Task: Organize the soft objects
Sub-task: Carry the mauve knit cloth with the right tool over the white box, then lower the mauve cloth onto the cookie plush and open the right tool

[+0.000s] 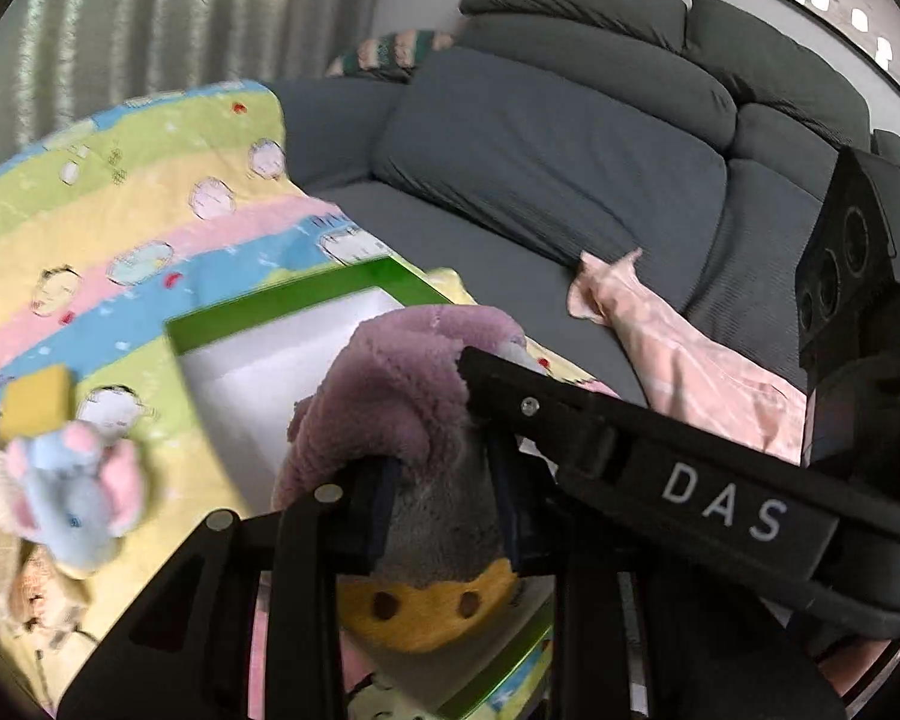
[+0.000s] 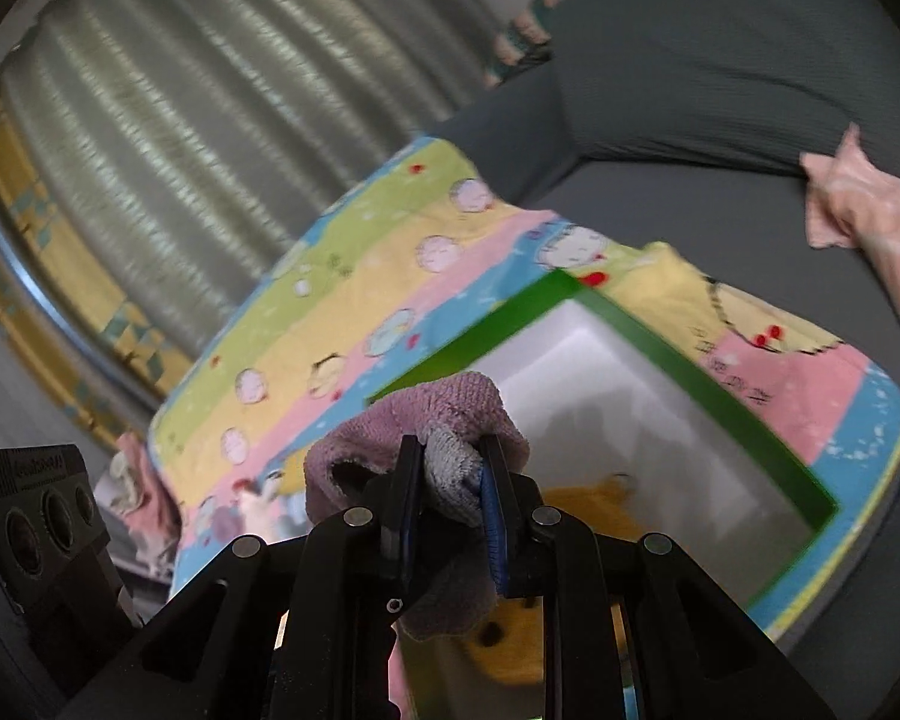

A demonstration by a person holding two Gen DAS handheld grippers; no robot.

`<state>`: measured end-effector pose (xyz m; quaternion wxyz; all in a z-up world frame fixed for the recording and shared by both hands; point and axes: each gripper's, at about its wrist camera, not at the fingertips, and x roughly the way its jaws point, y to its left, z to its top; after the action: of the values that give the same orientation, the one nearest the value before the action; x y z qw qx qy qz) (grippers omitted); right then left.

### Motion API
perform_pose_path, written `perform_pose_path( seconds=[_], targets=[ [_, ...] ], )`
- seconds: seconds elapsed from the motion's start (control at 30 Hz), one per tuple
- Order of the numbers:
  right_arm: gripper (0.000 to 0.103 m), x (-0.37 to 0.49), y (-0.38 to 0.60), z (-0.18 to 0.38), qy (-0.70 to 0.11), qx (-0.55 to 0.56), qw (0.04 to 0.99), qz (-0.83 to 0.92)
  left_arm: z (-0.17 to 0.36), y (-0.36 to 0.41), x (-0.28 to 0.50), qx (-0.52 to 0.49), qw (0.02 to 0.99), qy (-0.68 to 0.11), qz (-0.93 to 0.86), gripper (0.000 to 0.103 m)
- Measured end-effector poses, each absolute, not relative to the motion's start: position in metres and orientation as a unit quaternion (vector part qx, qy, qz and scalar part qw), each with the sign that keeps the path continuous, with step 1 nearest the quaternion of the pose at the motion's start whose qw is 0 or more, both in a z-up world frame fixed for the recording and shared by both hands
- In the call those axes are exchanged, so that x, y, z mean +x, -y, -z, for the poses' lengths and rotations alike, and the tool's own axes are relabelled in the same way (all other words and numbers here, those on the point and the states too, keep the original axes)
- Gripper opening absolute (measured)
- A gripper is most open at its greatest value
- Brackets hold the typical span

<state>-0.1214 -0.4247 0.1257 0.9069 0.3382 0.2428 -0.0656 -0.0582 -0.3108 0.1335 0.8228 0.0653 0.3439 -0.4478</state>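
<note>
Plush toy (image 1: pixel 402 396), mauve and grey with a yellow spotted patch, hangs between both tongs: the left gripper (image 1: pixel 444 492) is clamped on its grey middle, and the right gripper (image 2: pixel 450 480) is clamped on a grey fold at its top. Just beyond and below the tips sits the green-rimmed white box (image 2: pixel 708 354) on the striped cartoon blanket (image 1: pixel 150 192). To do this well, I would carry the toy level over the opening, lower it inside, then release both together. Only "DAS" (image 1: pixel 723 504) reads clearly, on the other tool's body.
</note>
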Motion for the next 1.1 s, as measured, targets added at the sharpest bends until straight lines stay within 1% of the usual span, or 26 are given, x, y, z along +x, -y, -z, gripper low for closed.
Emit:
perform_pose_path(
  seconds=[0.17, 0.53, 0.7, 0.77, 0.83, 0.9, 0.93, 0.97, 1.0, 1.03, 1.07, 1.1],
  targets=[
    [0.022, -0.121, 0.443, -0.108, -0.275, 0.343, 0.892, 0.107, -0.112, 0.333, -0.050, 0.058, 0.793, -0.393, 0.462, 0.026],
    [0.022, -0.113, 0.459, -0.082, -0.327, 0.345, 0.868, 0.147, -0.088, 0.348, -0.047, 0.058, 0.772, -0.446, 0.450, 0.026],
    [0.022, -0.111, 0.460, -0.078, -0.338, 0.342, 0.861, 0.161, -0.083, 0.345, -0.044, 0.047, 0.766, -0.464, 0.442, 0.031],
    [0.022, -0.112, 0.460, -0.078, -0.339, 0.347, 0.859, 0.163, -0.086, 0.342, -0.044, 0.042, 0.767, -0.465, 0.441, 0.033],
    [0.022, -0.114, 0.459, -0.081, -0.339, 0.341, 0.859, 0.175, -0.093, 0.335, -0.046, 0.039, 0.770, -0.459, 0.441, 0.037],
    [0.027, -0.115, 0.456, -0.085, -0.339, 0.326, 0.862, 0.186, -0.099, 0.326, -0.048, 0.039, 0.777, -0.451, 0.438, 0.052],
    [0.033, -0.116, 0.453, -0.087, -0.334, 0.320, 0.866, 0.189, -0.101, 0.322, -0.049, 0.040, 0.781, -0.448, 0.434, 0.056],
    [0.043, -0.117, 0.451, -0.090, -0.329, 0.316, 0.869, 0.191, -0.105, 0.314, -0.050, 0.038, 0.788, -0.442, 0.427, 0.065],
    [0.048, -0.118, 0.449, -0.093, -0.324, 0.313, 0.872, 0.192, -0.109, 0.308, -0.051, 0.035, 0.792, -0.438, 0.424, 0.070],
    [0.057, -0.118, 0.445, -0.096, -0.320, 0.308, 0.875, 0.192, -0.110, 0.302, -0.051, 0.031, 0.794, -0.435, 0.422, 0.072],
    [0.063, -0.119, 0.442, -0.099, -0.315, 0.303, 0.879, 0.191, -0.114, 0.292, -0.051, 0.023, 0.798, -0.431, 0.421, 0.074],
    [0.065, -0.119, 0.439, -0.102, -0.310, 0.298, 0.883, 0.189, -0.117, 0.285, -0.052, 0.018, 0.801, -0.428, 0.419, 0.076]
  ],
)
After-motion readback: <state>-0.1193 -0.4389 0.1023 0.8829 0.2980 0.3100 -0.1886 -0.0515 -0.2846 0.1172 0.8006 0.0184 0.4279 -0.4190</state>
